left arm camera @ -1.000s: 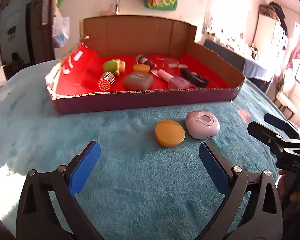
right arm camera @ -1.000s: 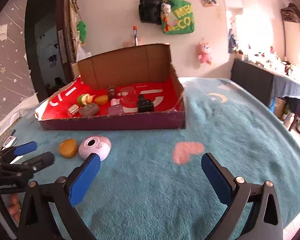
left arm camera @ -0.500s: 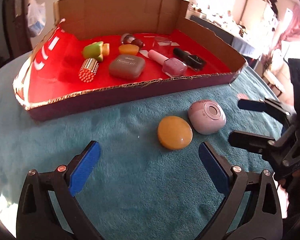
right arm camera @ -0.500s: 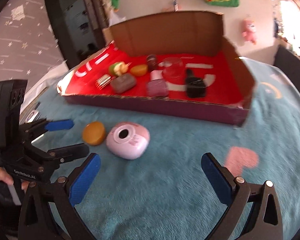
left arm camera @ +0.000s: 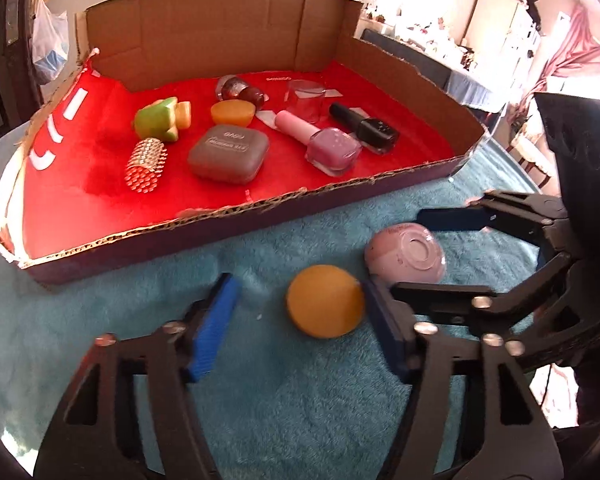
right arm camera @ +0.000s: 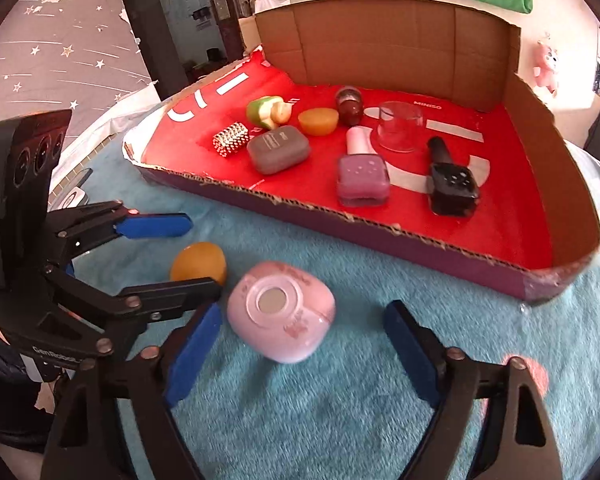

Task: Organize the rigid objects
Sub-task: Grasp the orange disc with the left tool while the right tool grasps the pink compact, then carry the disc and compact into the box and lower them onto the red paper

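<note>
While most of the small things already lie inside it, the cardboard box (left arm camera: 236, 28) with its red floor rests on the teal blanket (left arm camera: 300, 420) and holds the bulk of the finished work. Inside are a grey case (left arm camera: 228, 154), a pink polish bottle (left arm camera: 324, 144), a black polish bottle (left arm camera: 366, 124), a clear cup (left arm camera: 306, 96), a green toy (left arm camera: 160, 118), a studded cylinder (left arm camera: 145, 165), an orange half-round piece (left arm camera: 233, 113) and a dark red bottle (left arm camera: 240, 89).

Two things are left outside, on the blanket just before the box's near wall: a pink rounded case (right arm camera: 282, 312) and, beside it, an orange disc (left arm camera: 325, 301).

By my judgement the task is near its end, with these two pickups and their placing still to do.

Each gripper is set about one of them. The right gripper (right arm camera: 300, 338) straddles the pink rounded case, its jaws closing but with clear gaps on both sides, so nothing is gripped. The left gripper (left arm camera: 296, 316) has the orange disc between its jaws, which are closing; one pad sits right by the disc's edge, the other stands apart, so it has no hold yet.
</note>
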Motion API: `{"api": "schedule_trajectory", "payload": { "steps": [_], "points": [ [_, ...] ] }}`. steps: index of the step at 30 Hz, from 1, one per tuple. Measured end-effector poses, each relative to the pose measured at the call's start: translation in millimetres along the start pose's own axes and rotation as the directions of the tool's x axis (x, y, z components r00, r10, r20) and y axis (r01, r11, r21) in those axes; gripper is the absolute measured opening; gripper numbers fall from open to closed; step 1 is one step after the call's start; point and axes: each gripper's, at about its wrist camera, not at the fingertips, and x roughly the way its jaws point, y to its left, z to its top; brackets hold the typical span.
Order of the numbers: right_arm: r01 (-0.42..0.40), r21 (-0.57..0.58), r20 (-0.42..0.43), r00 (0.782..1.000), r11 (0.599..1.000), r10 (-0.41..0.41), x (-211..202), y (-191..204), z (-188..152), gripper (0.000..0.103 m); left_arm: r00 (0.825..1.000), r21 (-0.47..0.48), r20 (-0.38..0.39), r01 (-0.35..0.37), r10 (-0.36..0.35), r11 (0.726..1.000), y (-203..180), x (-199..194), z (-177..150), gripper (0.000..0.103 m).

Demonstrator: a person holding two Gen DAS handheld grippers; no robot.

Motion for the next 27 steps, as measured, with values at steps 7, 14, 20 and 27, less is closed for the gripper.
{"api": "schedule_trajectory", "payload": {
  "steps": [7, 14, 20, 27],
  "points": [
    [0.011, -0.02, 0.043, 0.999, 1.0, -0.01, 0.4, 9.6, -0.4, 0.058, 1.0, -0.031, 0.021, 0.019, -0.018, 0.999, -1.4, -0.7, 0.5, 0.036],
    [0.029, 0.075, 0.109, 0.993, 0.997, -0.037, -21.3, 4.3, -6.2, 0.058, 0.998, -0.085, 0.056, -0.007, 0.011, 0.996, 7.9, -14.3, -3.9, 0.035],
    [0.066, 0.133, 0.137, 0.987, 0.989, -0.084, -37.2, 4.5, -9.1, 0.058, 0.998, -0.094, 0.061, -0.004, 0.009, 0.996, 8.2, -19.1, -7.8, 0.035],
    [0.086, 0.144, 0.134, 0.985, 0.986, -0.105, -37.9, 5.5, -13.6, 0.058, 0.997, -0.092, 0.072, 0.001, 0.006, 0.996, 6.3, -23.0, -9.2, 0.035]
  ]
}}
